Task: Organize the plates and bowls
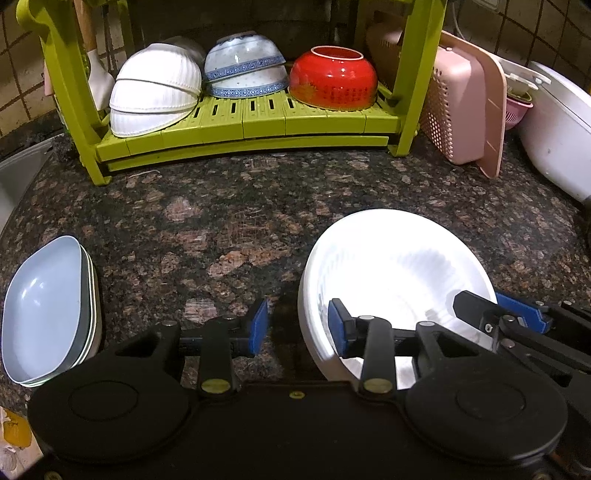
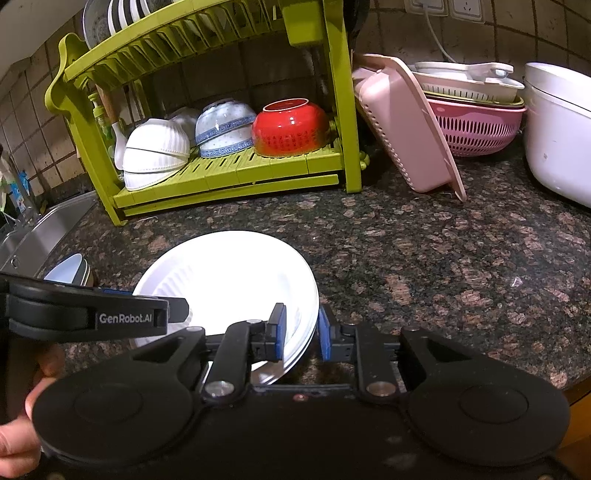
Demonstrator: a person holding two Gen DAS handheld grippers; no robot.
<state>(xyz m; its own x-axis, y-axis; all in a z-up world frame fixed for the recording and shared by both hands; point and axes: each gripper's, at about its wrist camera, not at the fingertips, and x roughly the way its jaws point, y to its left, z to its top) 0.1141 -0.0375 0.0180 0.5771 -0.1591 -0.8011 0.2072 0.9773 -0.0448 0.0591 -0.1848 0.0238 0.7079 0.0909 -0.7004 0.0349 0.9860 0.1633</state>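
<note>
A stack of white ribbed deep plates (image 1: 399,266) (image 2: 229,273) sits on the granite counter near me. My left gripper (image 1: 298,325) is open, with its blue pads on either side of the stack's left rim. My right gripper (image 2: 301,332) is shut on the stack's right rim, one pad inside and one outside; it also shows as the right gripper (image 1: 484,306) in the left wrist view. Grey-blue square plates (image 1: 44,310) (image 2: 70,269) lie stacked at the left. The green dish rack (image 1: 243,122) (image 2: 221,173) holds upturned white bowls (image 1: 155,88), blue-patterned bowls (image 1: 243,66) and a red bowl (image 1: 332,81).
A pink basket (image 1: 461,110) (image 2: 406,129) leans against the rack's right side. Beyond it are a pink colander (image 2: 476,125) and a white cooker (image 2: 557,129). A steel sink (image 2: 37,232) lies at the left. Plates stand in the rack's upper tier (image 2: 122,14).
</note>
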